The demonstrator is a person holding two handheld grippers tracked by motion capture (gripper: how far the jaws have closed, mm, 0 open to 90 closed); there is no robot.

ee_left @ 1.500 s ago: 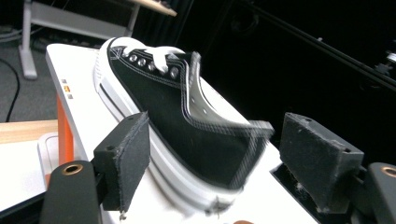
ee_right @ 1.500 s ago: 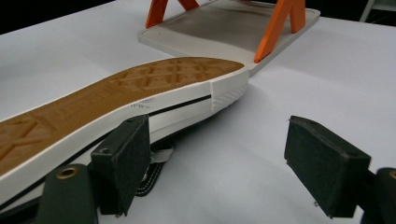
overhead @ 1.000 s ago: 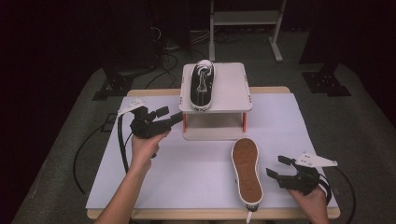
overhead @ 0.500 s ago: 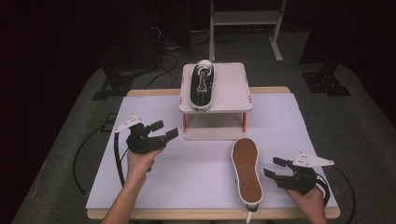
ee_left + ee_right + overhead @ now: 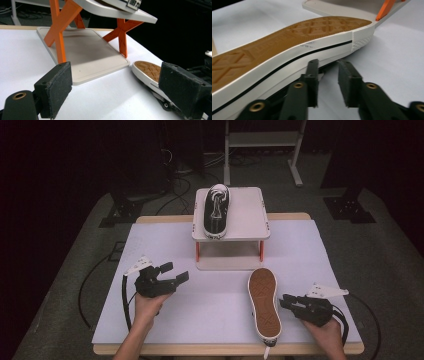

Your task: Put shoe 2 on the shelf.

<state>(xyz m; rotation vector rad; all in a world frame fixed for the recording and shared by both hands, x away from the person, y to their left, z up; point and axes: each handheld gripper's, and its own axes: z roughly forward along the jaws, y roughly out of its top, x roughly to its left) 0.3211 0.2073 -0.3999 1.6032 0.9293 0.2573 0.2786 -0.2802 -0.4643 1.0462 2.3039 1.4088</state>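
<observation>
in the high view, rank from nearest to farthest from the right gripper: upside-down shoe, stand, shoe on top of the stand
From the right gripper:
1. Upside-down shoe, right beside it on the mat.
2. Stand, farther back at the table's middle.
3. Shoe on the stand, on its left half, farthest.

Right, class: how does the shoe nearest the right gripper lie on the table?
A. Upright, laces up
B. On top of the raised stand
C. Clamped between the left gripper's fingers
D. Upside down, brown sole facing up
D: the shoe beside the right gripper shows its brown patterned sole to the camera, flat on the white table; the right gripper view shows the same sole on top.
</observation>
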